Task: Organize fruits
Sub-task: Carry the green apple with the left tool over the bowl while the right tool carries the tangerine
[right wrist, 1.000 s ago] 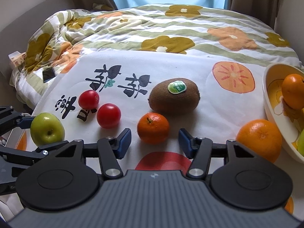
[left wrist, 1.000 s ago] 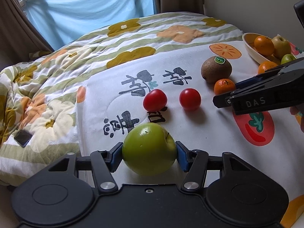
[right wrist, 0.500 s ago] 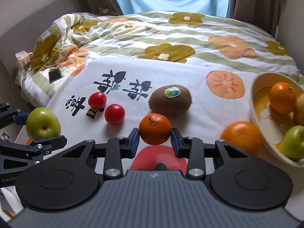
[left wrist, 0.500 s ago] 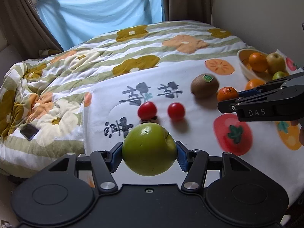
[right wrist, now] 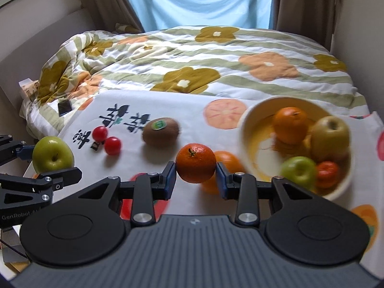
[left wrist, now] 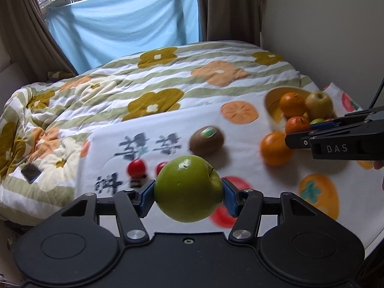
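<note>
Above the printed white cloth [right wrist: 192, 103] on the bed, the left hand-held gripper [left wrist: 188, 193] pinches a glossy green apple [left wrist: 188, 188] between its blue pads, clear of the cloth. Its skin is smooth yellow-green with small dark specks. The right hand-held gripper [right wrist: 195, 176] clamps a small dimpled mandarin [right wrist: 195, 163], green stem nub facing up, also off the cloth. On the cloth lie 2 red tomatoes [right wrist: 106, 139], a brown kiwi [right wrist: 160, 132] with a green sticker, and an orange [right wrist: 228, 162] beside the cream bowl [right wrist: 249, 129], which holds more fruit.
</note>
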The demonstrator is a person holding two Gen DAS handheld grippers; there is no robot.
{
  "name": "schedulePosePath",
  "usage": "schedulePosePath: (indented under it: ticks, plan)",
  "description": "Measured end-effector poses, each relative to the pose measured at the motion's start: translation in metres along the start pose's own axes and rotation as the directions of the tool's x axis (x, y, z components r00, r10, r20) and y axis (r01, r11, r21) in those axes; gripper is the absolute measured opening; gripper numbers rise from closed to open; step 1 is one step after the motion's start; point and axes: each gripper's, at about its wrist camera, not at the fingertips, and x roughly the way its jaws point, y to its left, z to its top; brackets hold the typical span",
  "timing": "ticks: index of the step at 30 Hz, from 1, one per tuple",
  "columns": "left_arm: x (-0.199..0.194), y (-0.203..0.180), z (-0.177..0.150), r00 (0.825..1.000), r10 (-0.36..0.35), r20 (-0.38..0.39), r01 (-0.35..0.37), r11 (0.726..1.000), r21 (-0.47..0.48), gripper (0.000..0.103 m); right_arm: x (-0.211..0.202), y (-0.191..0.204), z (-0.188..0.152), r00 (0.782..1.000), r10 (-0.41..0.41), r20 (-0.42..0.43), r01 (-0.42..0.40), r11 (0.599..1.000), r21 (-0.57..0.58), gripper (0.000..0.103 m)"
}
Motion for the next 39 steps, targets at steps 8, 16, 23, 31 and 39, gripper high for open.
schedulePosePath:
  ticks: [8, 16, 23, 31, 39]
  plan:
    - [0.002, -0.06, 0.026, 0.999, -0.034, 0.025, 0.034, 0.999, 0.023, 0.062, -0.03, -0.064, 0.0, 0.999, -0.022, 0.029, 0.021, 1.0, 0.013, 0.05]
    - [0.022, -0.107, 0.047, 0.998, -0.052, 0.034, 0.052, 0.998, 0.021, 0.062, -0.037, -0.12, -0.004, 0.999, -0.043, 0.025, 0.042, 0.999, 0.026, 0.05]
    - [0.053, -0.137, 0.065, 0.998, -0.054, 0.029, 0.052, 0.998, 0.041, 0.062, -0.03, -0.157, -0.006, 0.999, -0.042, 0.014, 0.041, 0.999, 0.027, 0.05]
    - [0.095, -0.159, 0.083, 0.998, -0.058, 0.002, 0.058, 0.998, 0.038, 0.062, -0.018, -0.181, -0.008, 1.0, -0.022, 0.005, 0.021, 0.999, 0.036, 0.05]
    - [0.128, -0.164, 0.095, 0.998, -0.057, -0.038, 0.056, 0.998, -0.013, 0.062, -0.01, -0.193, -0.009, 1.0, -0.01, -0.001, 0.01, 0.999, 0.035, 0.05]
